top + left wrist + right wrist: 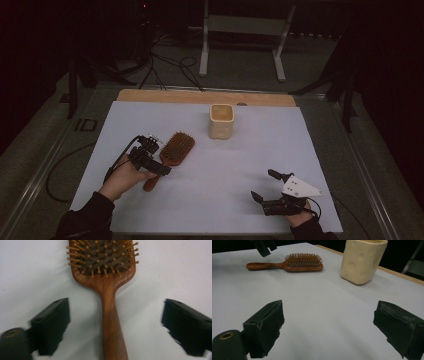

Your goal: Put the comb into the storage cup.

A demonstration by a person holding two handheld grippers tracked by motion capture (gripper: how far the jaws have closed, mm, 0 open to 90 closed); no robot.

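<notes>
The wooden hairbrush (pixel 171 155) lies flat on the white surface (pixel 225 165), bristles up, left of centre, its handle pointing back toward the person and its head toward the cream cup (pixel 221 121), which stands apart from it near the far edge. The left gripper (pixel 159 161) hangs over the handle. In the left gripper view its fingers (pixel 51 325) stand spread wide, one on each side of the handle (pixel 112 322) with clear white surface between pad and wood (nothing is gripped). The right gripper (pixel 265 186) rests low at the near right, well away from the brush. Its fingers (pixel 265 327) are likewise released, with only bare surface between them. The right gripper view looks across to the brush (pixel 287 263) and the cup (pixel 363 261).
</notes>
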